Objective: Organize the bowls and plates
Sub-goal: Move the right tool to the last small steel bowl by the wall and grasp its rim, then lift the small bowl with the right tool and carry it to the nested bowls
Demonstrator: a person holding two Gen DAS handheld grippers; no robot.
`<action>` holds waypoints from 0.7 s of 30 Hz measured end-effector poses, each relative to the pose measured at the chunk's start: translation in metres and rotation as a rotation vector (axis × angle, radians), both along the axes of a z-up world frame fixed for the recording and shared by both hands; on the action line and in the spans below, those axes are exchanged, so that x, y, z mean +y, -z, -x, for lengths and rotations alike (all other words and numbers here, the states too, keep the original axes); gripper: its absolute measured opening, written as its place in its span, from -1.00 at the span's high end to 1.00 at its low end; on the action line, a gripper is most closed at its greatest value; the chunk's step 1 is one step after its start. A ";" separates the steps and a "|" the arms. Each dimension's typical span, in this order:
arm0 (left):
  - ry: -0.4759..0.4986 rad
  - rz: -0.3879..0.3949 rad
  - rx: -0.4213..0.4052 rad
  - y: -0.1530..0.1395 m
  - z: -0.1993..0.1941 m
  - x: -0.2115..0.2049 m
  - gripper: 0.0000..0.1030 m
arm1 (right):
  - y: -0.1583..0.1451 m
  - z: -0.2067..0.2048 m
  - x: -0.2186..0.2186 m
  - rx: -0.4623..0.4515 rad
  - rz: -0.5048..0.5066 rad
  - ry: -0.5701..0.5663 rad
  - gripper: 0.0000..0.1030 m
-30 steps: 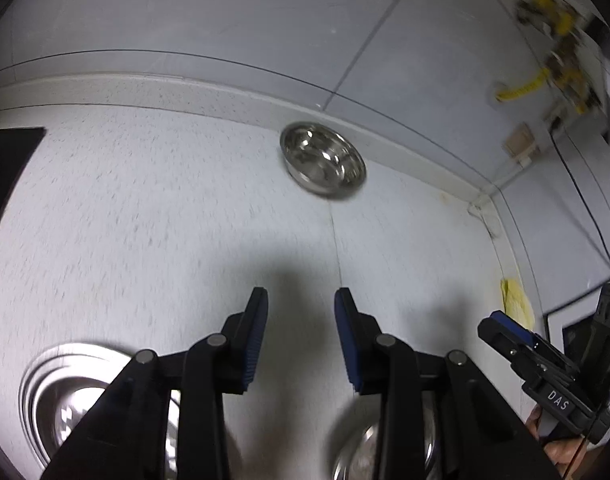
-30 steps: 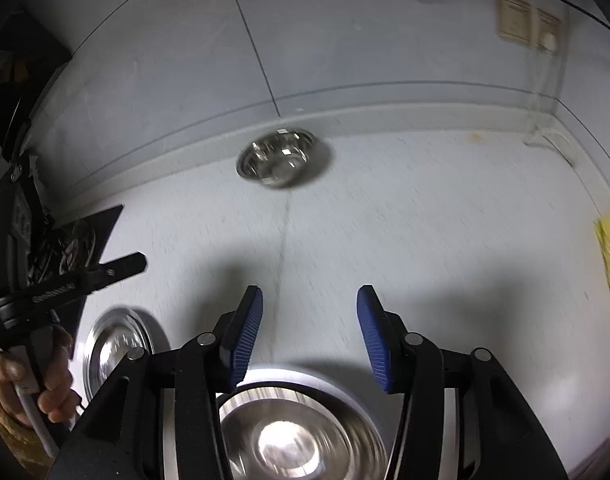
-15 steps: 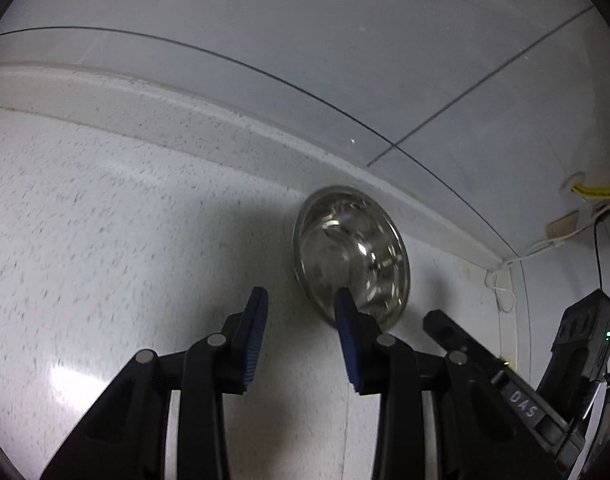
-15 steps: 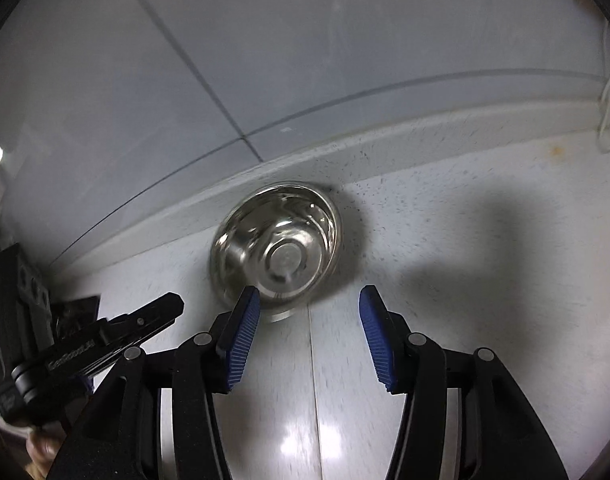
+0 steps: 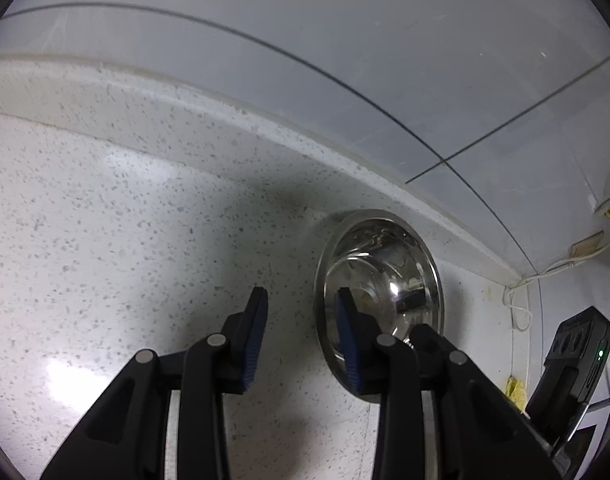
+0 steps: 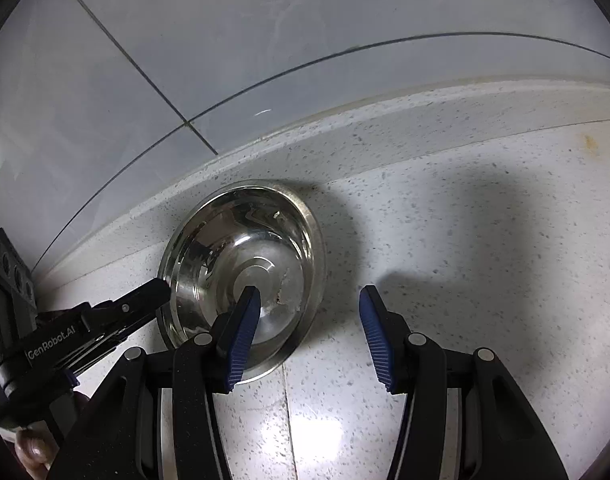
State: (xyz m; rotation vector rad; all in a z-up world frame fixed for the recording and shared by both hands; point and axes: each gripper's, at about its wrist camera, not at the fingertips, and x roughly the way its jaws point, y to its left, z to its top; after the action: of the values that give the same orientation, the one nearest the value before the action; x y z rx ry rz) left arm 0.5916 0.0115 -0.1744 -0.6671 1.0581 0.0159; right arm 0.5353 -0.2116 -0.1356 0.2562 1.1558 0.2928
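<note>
- While both grippers point down at the counter (image 5: 105, 240), their jaws stand apart with nothing clamped: the left gripper (image 5: 301, 320) straddles the bowl's left rim, one finger over the inside, one over bare counter.
- Same deal on the right gripper (image 6: 309, 320), its left finger (image 6: 241, 332) is over the bowl (image 6: 245, 280), the right one off to the side. Can't tell if any pad actually touches metal.
- The steel bowl sits upright at the back of the counter, right by the raised edge.
- Behind that, grey wall tiles (image 6: 305, 60).
</note>
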 end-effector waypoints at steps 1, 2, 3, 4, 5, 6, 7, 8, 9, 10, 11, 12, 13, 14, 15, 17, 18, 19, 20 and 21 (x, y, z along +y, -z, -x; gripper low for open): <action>0.000 0.004 0.001 0.002 -0.001 -0.001 0.36 | 0.000 0.001 0.001 -0.001 0.001 -0.004 0.16; 0.001 0.011 0.002 0.004 -0.003 -0.001 0.36 | 0.002 -0.002 0.001 -0.002 0.002 -0.007 0.21; 0.005 0.020 0.004 0.005 -0.004 -0.001 0.39 | 0.004 -0.003 0.002 0.000 0.000 -0.010 0.32; 0.007 0.032 0.005 0.008 -0.005 -0.001 0.42 | 0.005 -0.004 0.001 0.003 -0.003 -0.011 0.45; 0.005 0.040 0.006 0.010 -0.006 -0.001 0.46 | 0.007 -0.006 0.002 0.006 -0.001 -0.013 0.49; 0.012 0.056 0.003 0.012 -0.008 -0.003 0.65 | 0.009 -0.008 0.006 0.007 0.002 -0.014 0.56; 0.019 0.072 -0.002 0.013 -0.009 -0.004 0.74 | 0.011 -0.010 0.007 0.008 0.003 -0.017 0.64; 0.024 0.084 -0.009 0.014 -0.008 -0.004 0.80 | 0.013 -0.011 0.010 0.010 0.006 -0.021 0.70; 0.029 0.083 -0.019 0.012 -0.008 -0.006 0.85 | 0.013 -0.010 0.011 0.007 0.006 -0.024 0.72; 0.037 0.067 -0.031 0.009 -0.007 -0.008 0.85 | 0.013 -0.010 0.012 -0.001 0.009 -0.024 0.74; 0.038 0.059 -0.037 0.006 -0.004 -0.008 0.85 | 0.011 -0.009 0.014 -0.013 0.014 -0.027 0.74; 0.037 0.053 -0.044 0.002 -0.002 -0.009 0.85 | 0.010 -0.009 0.015 -0.021 0.015 -0.027 0.74; 0.034 0.050 -0.052 -0.003 0.003 -0.007 0.85 | 0.007 -0.008 0.015 -0.027 0.012 -0.026 0.74; 0.033 0.045 -0.060 -0.008 0.006 -0.008 0.85 | 0.003 -0.006 0.015 -0.034 0.005 -0.025 0.74; 0.033 0.040 -0.069 -0.013 0.010 -0.008 0.85 | -0.002 -0.003 0.015 -0.043 -0.003 -0.026 0.74; 0.031 0.031 -0.093 -0.029 0.021 -0.009 0.85 | -0.013 0.002 0.015 -0.059 -0.018 -0.027 0.74; 0.031 0.027 -0.102 -0.036 0.027 -0.009 0.85 | -0.020 0.007 0.014 -0.068 -0.031 -0.026 0.74; 0.032 0.019 -0.114 -0.045 0.034 -0.010 0.85 | -0.025 0.010 0.014 -0.076 -0.041 -0.026 0.74; 0.030 0.014 -0.126 -0.054 0.042 -0.009 0.85 | -0.035 0.016 0.013 -0.088 -0.056 -0.026 0.74; 0.030 0.013 -0.136 -0.063 0.049 -0.009 0.85 | -0.041 0.021 0.013 -0.096 -0.068 -0.026 0.75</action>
State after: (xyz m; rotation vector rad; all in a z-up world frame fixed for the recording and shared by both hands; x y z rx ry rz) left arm 0.5423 0.0024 -0.1118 -0.6552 0.9372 -0.0616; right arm 0.5141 -0.1989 -0.0943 0.2838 1.0560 0.3643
